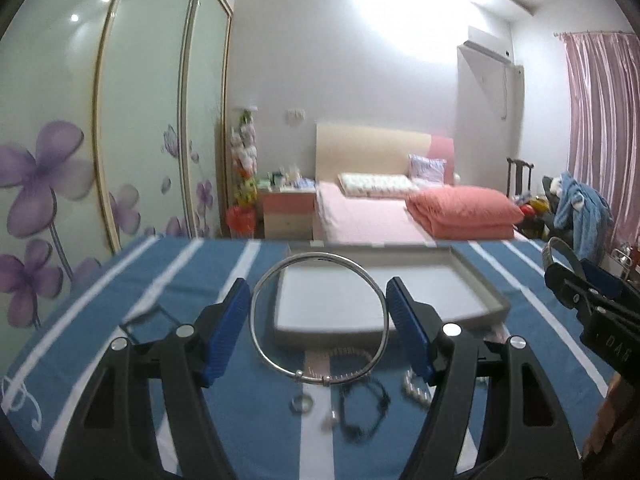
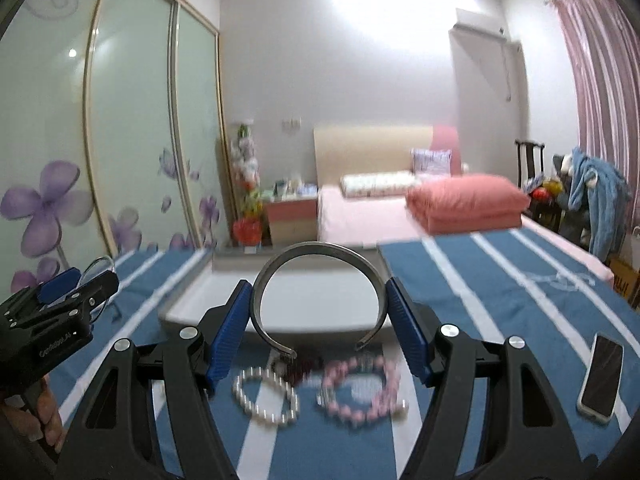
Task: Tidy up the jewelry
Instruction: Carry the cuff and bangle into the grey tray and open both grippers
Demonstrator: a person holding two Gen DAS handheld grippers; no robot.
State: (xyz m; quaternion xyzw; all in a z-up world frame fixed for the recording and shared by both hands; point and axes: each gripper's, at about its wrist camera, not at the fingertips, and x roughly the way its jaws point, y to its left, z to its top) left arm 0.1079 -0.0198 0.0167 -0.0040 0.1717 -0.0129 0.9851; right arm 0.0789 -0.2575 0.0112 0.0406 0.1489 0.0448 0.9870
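A strong ceiling glare [image 1: 400, 4] washes out the upper centre of both views, leaving the room evenly but softly lit with a cool, faintly purple cast. Small light spots reflect in the wardrobe doors [image 1: 72, 80] at upper left. Fisheye bending curves those doors and darkens the corners. The loose bracelets [image 2: 360, 388] at lower centre are smeared by blur.

blurred: pink bead bracelet [image 2: 362, 390] — cut off: phone [image 2: 601, 378] corner
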